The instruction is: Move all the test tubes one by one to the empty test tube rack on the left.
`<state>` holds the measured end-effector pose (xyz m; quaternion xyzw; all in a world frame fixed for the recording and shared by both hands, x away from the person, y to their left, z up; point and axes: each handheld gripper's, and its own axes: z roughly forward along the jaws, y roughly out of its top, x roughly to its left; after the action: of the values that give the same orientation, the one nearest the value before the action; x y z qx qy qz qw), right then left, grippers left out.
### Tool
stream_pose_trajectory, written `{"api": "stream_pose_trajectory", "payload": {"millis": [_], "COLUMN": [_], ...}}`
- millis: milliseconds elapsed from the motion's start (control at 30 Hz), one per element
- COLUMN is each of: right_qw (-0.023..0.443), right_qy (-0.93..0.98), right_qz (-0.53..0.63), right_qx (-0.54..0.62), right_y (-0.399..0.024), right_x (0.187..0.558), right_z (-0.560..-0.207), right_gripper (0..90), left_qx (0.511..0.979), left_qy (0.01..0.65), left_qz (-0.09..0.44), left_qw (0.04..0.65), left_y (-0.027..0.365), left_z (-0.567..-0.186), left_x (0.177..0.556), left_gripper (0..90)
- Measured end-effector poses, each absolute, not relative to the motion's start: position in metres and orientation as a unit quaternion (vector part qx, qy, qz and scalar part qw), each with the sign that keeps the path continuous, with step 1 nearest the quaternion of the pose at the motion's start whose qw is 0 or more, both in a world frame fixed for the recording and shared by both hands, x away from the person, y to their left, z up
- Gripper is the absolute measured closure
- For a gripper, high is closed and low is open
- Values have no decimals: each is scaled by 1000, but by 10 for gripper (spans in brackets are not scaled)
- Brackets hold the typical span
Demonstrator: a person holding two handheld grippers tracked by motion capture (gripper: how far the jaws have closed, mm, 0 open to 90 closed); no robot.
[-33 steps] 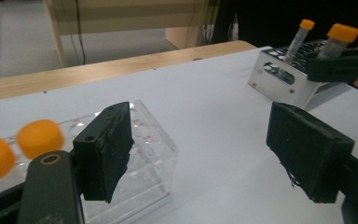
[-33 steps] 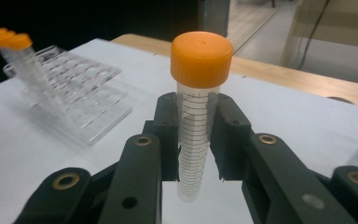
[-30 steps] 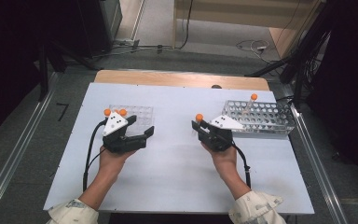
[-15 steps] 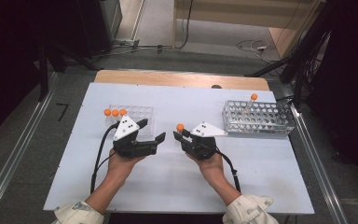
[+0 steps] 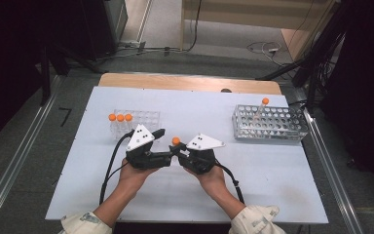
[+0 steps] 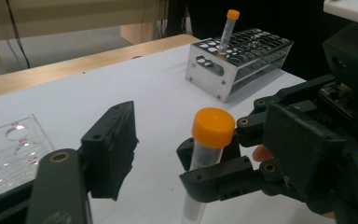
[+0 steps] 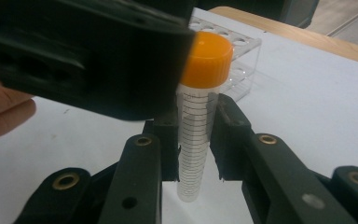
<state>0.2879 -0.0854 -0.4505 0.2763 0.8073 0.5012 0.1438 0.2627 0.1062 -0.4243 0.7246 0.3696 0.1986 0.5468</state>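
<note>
Two hand-held grippers are brought tip to tip above the middle of the white table (image 5: 253,195), a person's hands and pale sleeves entering from the near edge. One clear tube with an orange cap (image 7: 196,126) is gripped upright between the fingers of the right gripper (image 5: 180,150), which are closed narrowly on its graduated wall; black graduation lines are seen along it, but no figures can be read. The tube is held just above the table, between the two racks. The fingers of the left gripper (image 5: 168,157) are held apart beside the tube, one of them lying against its orange cap in the right gripper view; they have just been closing, and they do not grip the tube.

Five orange-capped tubes are counted in all: the one held, three standing in a row (image 5: 120,118) at the left end of the clear plastic rack (image 5: 143,118) on the table's left, and one leaning in the metal rack (image 5: 272,126) on the right, its cap (image 6: 233,14) raised above the perforated top. Two racks are counted. Small red markings are printed beside the clear rack's holes in the left gripper view, too blurred to be read. One grey three-cornered plate is carried on each gripper.
</note>
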Motion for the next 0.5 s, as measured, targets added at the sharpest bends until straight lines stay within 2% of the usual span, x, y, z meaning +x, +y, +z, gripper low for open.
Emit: {"api": "stream_pose_trajectory", "payload": {"millis": [500], "right_qw": [134], "right_qy": [808], "right_qz": [507], "right_qx": [269], "right_y": [-81], "right_x": [284], "right_z": [-449], "right_gripper": [714], "left_qx": [732], "left_qy": [353], "left_qz": [200], "left_qw": [547], "left_y": [103], "left_z": [-428], "left_x": [260], "left_gripper": [654]}}
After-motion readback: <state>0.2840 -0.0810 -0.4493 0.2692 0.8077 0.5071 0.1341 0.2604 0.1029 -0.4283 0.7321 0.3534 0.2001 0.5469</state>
